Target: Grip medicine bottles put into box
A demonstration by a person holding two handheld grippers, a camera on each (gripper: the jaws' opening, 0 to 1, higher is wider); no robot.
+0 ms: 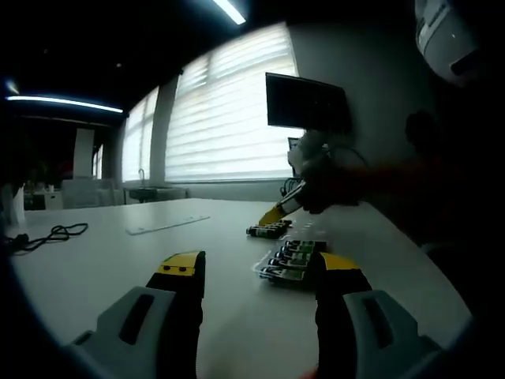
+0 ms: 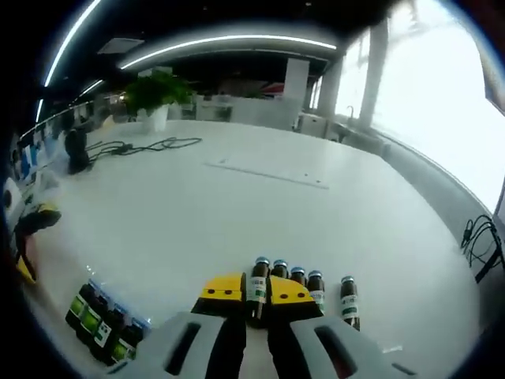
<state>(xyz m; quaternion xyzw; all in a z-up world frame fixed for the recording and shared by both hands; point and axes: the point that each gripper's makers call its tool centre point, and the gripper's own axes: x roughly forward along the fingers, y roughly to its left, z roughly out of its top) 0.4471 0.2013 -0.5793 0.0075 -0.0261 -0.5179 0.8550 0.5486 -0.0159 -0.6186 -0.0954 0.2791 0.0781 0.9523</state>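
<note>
White tabletop [image 2: 237,197] spreads under the right gripper [image 2: 256,294], its jaws clamped on one medicine bottle [image 2: 259,280] in a loose row [image 2: 316,288], while the left gripper [image 1: 256,272] waits with jaws apart near the clear box [image 1: 290,260], already holding several bottles, four or so left.

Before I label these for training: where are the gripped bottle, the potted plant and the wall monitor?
gripped bottle [image 2: 259,289], right gripper view, on its label.
potted plant [image 2: 155,91], right gripper view, on the leaves.
wall monitor [image 1: 306,103], left gripper view, on the dark screen.
</note>
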